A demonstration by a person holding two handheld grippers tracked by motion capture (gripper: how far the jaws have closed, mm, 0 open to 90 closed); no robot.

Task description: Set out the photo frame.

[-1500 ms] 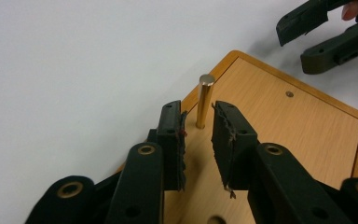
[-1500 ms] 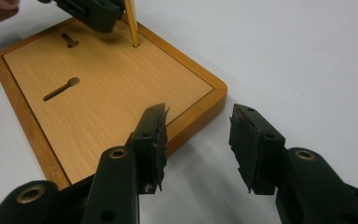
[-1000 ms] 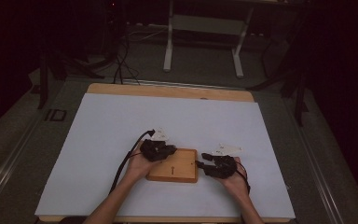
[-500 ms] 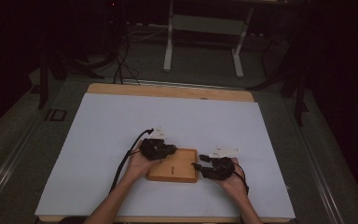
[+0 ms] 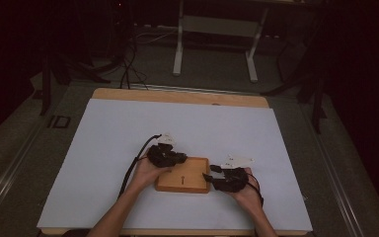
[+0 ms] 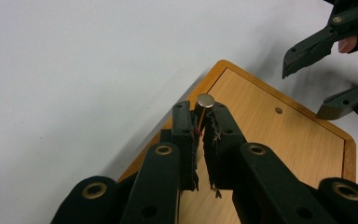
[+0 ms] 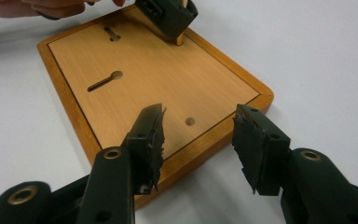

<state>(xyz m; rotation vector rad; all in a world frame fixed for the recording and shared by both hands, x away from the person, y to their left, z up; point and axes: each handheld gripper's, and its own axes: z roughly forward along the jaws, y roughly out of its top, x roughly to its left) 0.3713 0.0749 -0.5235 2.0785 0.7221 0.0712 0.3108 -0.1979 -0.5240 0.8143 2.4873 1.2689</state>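
Pinching the metal peg (image 6: 205, 101) with my left gripper (image 6: 204, 122) at the far corner of the wooden board (image 5: 185, 175) on the white table (image 5: 103, 138). I'm holding my right gripper (image 7: 198, 135) apart, empty, over the near corner. Risk: the unbraced board is likely sliding or tilting if I'm pulling the peg off-axis.
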